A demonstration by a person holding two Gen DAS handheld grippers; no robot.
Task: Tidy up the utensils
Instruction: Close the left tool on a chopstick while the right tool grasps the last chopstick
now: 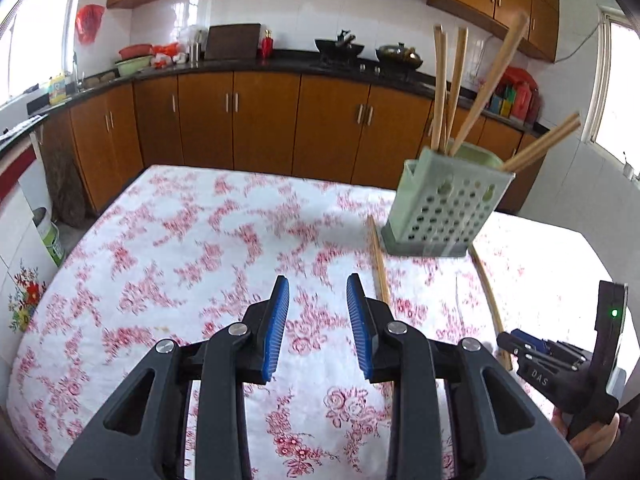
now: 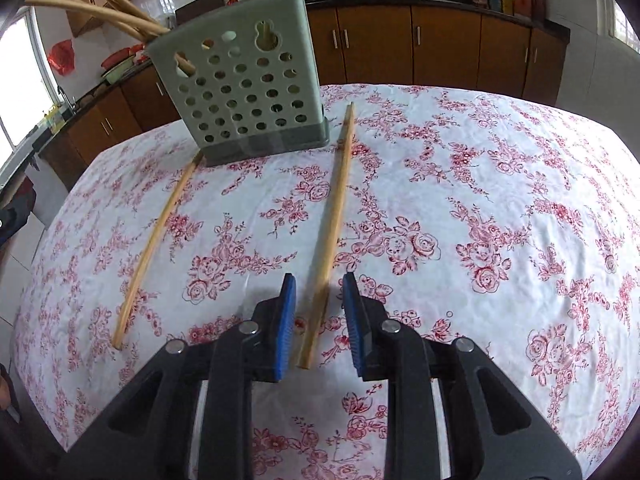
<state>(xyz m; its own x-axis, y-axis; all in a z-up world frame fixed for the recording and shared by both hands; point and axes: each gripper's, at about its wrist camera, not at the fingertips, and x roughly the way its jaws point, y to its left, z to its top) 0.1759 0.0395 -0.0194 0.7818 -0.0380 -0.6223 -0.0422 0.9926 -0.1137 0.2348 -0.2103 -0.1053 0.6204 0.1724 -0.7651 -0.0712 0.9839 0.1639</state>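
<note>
Here, the left gripper [image 1: 316,316], a black two-finger tool with blue ribbed pads, is hanging over a table draped in a white cloth printed with red roses [image 1: 192,248], its fingers standing apart with nothing between them. Ahead and to its right, a pale green perforated plastic utensil holder on a grey base [image 1: 444,208] is standing on the cloth, with several long wooden chopsticks [image 1: 452,88] leaning out of its top at different angles. One loose wooden chopstick [image 1: 379,264] is lying on the cloth just left of the holder's base, and a second loose wooden chopstick [image 1: 490,300] is lying to the right of the base, running back toward the right gripper [image 1: 516,344], which is showing at the lower right edge of the left wrist view.

In the right wrist view, the right gripper [image 2: 318,312] is sitting low over the cloth [image 2: 480,200] with its blue pads apart on either side of the near end of the second chopstick [image 2: 332,220]; whether the pads are touching it cannot be told. That chopstick is stretching away to a point just beside the holder's [image 2: 248,80] grey base. The other loose chopstick [image 2: 154,248] is lying well to the left, its far end reaching the base. Brown wooden kitchen cabinets [image 2: 440,44] are lining the wall behind the table.
</note>
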